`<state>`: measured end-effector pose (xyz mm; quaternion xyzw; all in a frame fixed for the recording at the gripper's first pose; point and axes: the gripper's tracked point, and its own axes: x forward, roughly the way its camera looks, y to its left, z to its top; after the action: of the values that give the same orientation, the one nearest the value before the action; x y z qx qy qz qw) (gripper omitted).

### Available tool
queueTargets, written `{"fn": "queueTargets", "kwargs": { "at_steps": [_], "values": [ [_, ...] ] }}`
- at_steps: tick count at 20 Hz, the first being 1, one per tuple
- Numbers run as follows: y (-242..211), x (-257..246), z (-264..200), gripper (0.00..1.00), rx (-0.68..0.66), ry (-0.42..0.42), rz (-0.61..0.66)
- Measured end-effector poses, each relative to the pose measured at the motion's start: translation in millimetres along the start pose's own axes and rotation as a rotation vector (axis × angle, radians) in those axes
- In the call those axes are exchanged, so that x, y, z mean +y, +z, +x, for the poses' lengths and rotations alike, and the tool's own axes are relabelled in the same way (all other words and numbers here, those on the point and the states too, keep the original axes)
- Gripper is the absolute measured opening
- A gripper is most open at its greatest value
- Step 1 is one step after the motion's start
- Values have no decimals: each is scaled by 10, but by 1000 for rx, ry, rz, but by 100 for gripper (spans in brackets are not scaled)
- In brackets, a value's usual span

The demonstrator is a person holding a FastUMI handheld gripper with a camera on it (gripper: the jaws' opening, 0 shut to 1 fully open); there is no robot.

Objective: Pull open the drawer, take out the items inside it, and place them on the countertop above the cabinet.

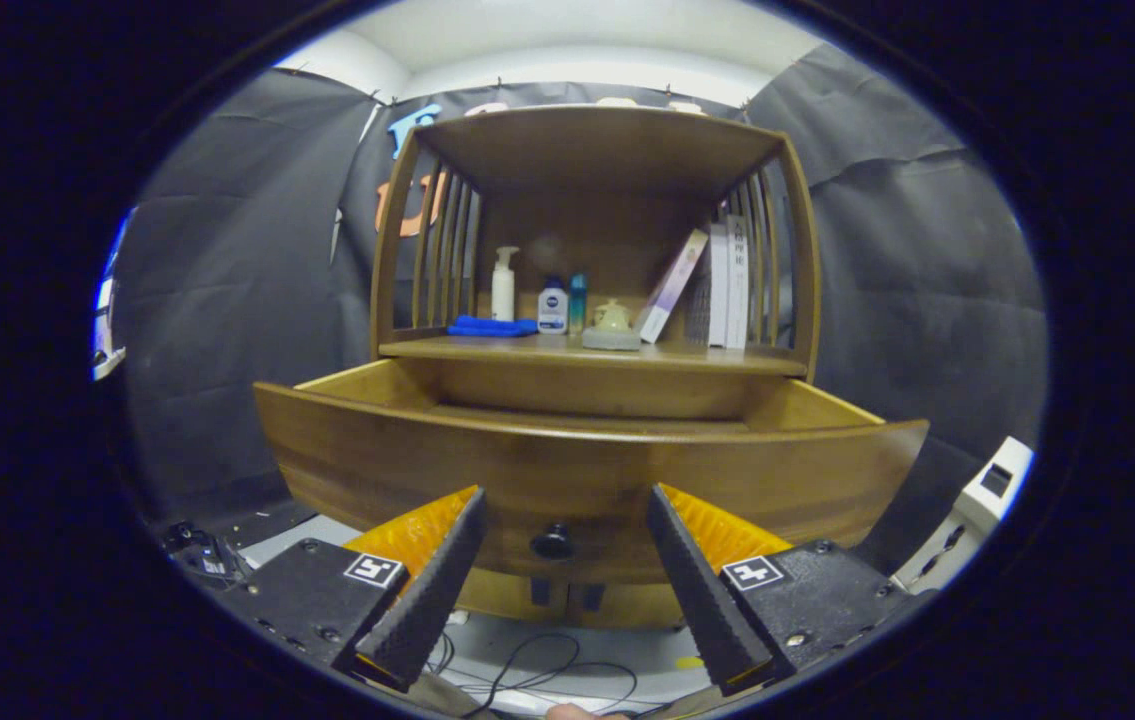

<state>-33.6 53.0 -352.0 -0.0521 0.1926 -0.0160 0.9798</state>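
A wooden cabinet stands ahead with its drawer [587, 470] pulled out toward me. A small dark knob [553, 541] sits low on the drawer front, between my fingers and a little beyond them. My gripper [565, 505] is open, holding nothing, its fingertips close to the drawer front. The drawer's inside is hidden behind its front panel. On the countertop [567, 352] above lie a blue cloth [492, 326], a white pump bottle [504, 284], a small white bottle [553, 307], a teal bottle [578, 301], a pale lidded pot [613, 327] and some books [717, 285].
The cabinet's slatted side rails [442, 250] and top shelf [597, 135] enclose the countertop space. A white device [987, 495] stands low at the right. Cables [537, 670] trail on the floor below the drawer, and dark gear [202, 552] lies at the lower left.
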Motion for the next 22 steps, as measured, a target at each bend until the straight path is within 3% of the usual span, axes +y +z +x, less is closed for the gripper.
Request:
{"fn": "queueTargets", "kwargs": {
  "at_steps": [16,22],
  "values": [
    [-136,-107,218,100,22,-118,-42],
    [-113,-131,302,100,23,-100,-20]
  ]
}}
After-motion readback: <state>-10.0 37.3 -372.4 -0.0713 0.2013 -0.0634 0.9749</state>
